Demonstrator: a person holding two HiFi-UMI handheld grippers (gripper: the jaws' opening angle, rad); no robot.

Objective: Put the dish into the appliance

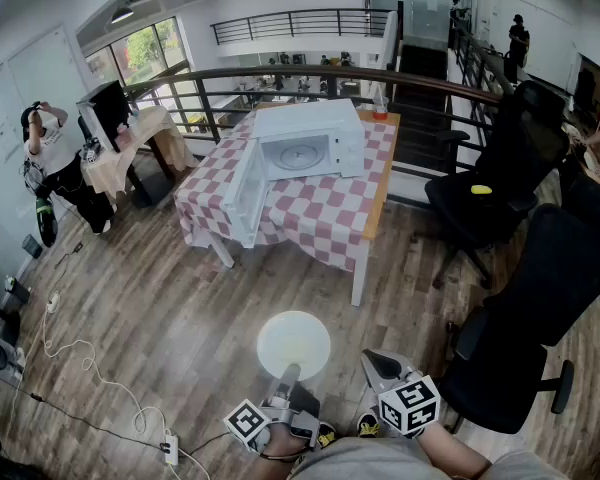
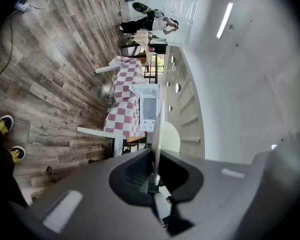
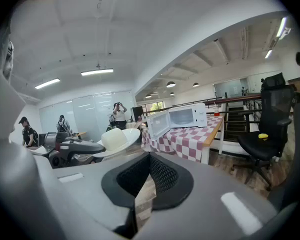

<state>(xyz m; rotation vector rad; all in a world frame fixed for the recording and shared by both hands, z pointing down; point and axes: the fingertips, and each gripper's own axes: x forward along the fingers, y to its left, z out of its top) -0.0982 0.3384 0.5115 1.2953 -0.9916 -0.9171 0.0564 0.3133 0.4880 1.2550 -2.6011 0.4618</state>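
Your left gripper jaws clamped the dish rim; right gripper jaws sat together, empty. You needed to carry it level toward the open microwave.

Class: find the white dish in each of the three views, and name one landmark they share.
Head view: the dish sits lower centre, over the floor.
Left gripper view: centre, edge-on, gripped in the jaws.
Right gripper view: left of centre.
Shared landmark: the open microwave on the checked table.
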